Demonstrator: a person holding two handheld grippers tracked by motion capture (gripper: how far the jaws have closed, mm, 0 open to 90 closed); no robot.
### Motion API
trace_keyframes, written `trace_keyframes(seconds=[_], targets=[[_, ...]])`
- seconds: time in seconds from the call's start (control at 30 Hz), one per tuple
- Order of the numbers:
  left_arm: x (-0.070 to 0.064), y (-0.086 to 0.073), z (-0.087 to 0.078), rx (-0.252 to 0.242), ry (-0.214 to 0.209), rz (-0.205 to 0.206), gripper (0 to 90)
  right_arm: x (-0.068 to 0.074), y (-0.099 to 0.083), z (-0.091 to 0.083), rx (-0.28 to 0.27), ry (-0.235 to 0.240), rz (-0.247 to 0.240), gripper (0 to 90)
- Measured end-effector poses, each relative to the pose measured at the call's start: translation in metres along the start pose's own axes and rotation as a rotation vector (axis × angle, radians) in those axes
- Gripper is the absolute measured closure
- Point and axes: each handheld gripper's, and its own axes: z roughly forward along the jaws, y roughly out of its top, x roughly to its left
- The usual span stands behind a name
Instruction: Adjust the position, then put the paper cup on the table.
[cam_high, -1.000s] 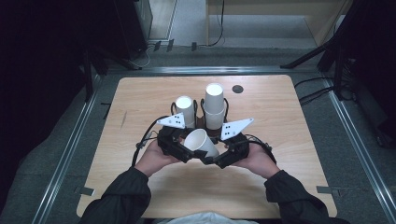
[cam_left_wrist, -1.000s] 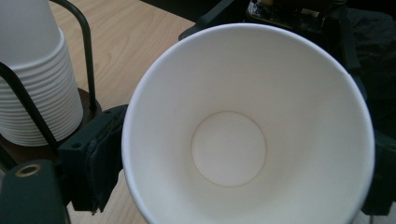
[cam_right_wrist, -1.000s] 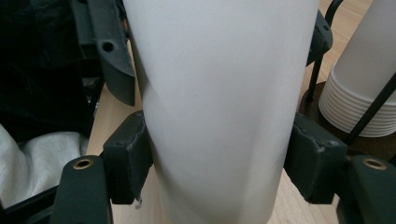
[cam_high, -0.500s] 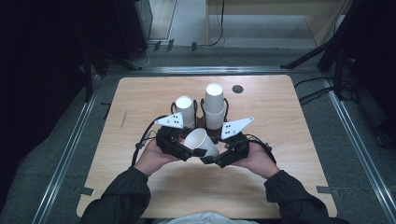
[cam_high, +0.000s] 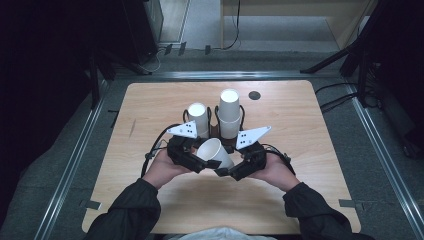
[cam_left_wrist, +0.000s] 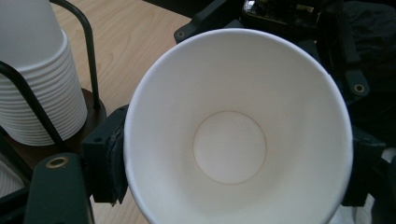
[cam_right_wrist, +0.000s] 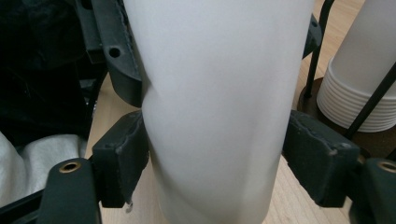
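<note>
1. Both claws, your left gripper and right gripper, are clamped on one white paper cup above the light wooden table.
2. Two white cup stacks remain in the black wire rack.
3. Separation looks done; placing remains.

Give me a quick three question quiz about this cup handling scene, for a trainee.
1. True or false: the loose paper cup lies flat on the table.
2. Which claw's camera looks into the cup's open mouth: A left claw, B right claw?
3. How many cup stacks stand in the wire holder?

Key: 1 false, both claws hold it above the table, tilted. 2 A. 3 two, the shorter stack and the taller stack.
</note>
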Motion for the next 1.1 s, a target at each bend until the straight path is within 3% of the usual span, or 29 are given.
trace_keyframes(seconds=[0.37, 0.77, 0.97, 1.0, 1.1], targets=[[0.001, 0.003, -0.004, 0.01, 0.026, 0.023, 18.0, 0.0, -0.005, 0.001, 0.041, -0.039, 0.006, 21.4], [0.006, 0.003, -0.012, 0.035, 0.062, 0.044, 17.9, 0.0, -0.012, -0.002, 0.051, -0.126, 0.022, 20.9], [0.008, 0.002, -0.017, 0.047, 0.074, 0.045, 18.0, 0.002, -0.016, -0.005, 0.055, -0.146, 0.017, 20.8], [0.01, 0.001, -0.019, 0.054, 0.056, 0.03, 17.9, 0.002, -0.016, -0.006, 0.07, -0.151, 0.028, 20.7], [0.012, -0.001, -0.022, 0.06, 0.071, 0.029, 17.9, 0.002, -0.017, -0.008, 0.075, -0.158, 0.031, 20.7]])
